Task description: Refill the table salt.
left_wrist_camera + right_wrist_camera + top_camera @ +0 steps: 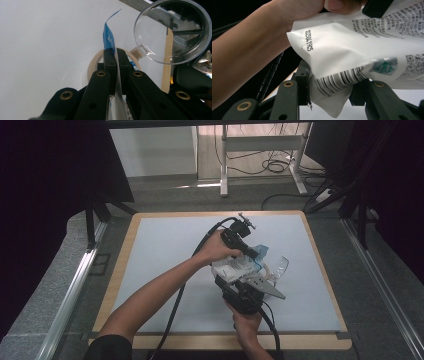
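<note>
both grippers grip one white pouch [234,268] above the desk [165,245]. the left gripper [115,55] has its jaws pressed together on the pouch's blue top edge; the right gripper [329,86] pinches its barcoded lower corner. a clear round lid [172,30] lies just beside.

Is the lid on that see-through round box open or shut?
Open. The clear lid stands swung up on its small hinge, away from the round rim below, behind the left gripper.

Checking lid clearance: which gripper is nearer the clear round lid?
Left. The left gripper, shut on the pouch, sits just beside the clear lid; the right gripper grips the pouch's far end.
</note>
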`<state>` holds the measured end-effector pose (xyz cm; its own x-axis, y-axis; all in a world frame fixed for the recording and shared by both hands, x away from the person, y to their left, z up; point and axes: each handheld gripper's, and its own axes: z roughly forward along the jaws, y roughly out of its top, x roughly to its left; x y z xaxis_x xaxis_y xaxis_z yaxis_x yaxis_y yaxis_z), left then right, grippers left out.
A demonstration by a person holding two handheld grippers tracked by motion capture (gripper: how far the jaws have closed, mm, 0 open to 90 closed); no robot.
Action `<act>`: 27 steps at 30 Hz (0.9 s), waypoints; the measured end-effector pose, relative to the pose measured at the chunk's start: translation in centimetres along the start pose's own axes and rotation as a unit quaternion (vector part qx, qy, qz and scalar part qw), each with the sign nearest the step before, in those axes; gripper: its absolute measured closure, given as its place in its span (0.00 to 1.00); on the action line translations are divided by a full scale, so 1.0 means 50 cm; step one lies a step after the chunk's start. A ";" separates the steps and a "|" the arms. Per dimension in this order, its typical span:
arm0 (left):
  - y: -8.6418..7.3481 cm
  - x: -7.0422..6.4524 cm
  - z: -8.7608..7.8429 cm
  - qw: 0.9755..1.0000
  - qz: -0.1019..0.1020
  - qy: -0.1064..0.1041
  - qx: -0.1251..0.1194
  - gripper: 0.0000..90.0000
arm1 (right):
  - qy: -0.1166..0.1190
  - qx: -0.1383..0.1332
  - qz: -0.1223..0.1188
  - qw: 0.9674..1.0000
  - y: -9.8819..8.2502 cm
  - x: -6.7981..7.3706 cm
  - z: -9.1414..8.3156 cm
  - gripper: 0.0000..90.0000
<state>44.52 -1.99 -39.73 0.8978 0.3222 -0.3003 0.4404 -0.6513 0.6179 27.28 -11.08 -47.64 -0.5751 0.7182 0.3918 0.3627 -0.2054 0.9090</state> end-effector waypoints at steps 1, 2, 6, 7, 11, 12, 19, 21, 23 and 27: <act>0.000 0.000 0.000 1.000 0.001 0.000 0.001 1.00 | 0.000 0.000 0.000 1.000 0.000 0.000 0.000 0.67; 0.000 0.000 0.000 1.000 0.001 0.000 0.001 1.00 | 0.000 0.000 0.000 1.000 0.000 0.000 0.000 0.67; 0.000 0.000 0.000 1.000 0.001 0.000 0.002 1.00 | 0.000 0.000 0.000 1.000 0.000 0.001 0.000 0.67; 0.000 0.000 0.000 1.000 0.001 0.000 0.002 1.00 | 0.000 0.000 0.000 1.000 0.001 0.001 0.000 0.67; -0.001 -0.001 0.000 1.000 0.001 0.001 0.002 1.00 | 0.000 -0.001 -0.001 1.000 0.001 0.002 0.000 0.67; -0.001 -0.001 0.000 1.000 0.001 0.001 0.002 1.00 | 0.000 -0.001 0.000 1.000 0.001 0.002 0.000 0.67; -0.003 0.001 0.000 1.000 0.000 0.001 0.002 1.00 | 0.001 0.000 -0.001 1.000 0.001 0.002 0.001 0.67; -0.004 0.001 -0.001 1.000 0.000 0.001 0.001 1.00 | 0.000 -0.001 -0.003 1.000 0.001 0.002 0.001 0.67; -0.003 0.001 -0.001 1.000 0.000 0.001 0.002 1.00 | 0.000 -0.001 -0.003 1.000 0.001 0.003 0.001 0.67; -0.003 0.001 -0.001 1.000 0.001 0.001 0.002 1.00 | 0.000 -0.002 -0.003 1.000 0.001 0.003 0.001 0.67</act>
<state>44.47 -1.83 -39.79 0.8988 0.3216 -0.2980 0.4384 -0.6545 0.6160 27.26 -10.95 -47.54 -0.5778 0.7186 0.3870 0.3565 -0.2043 0.9117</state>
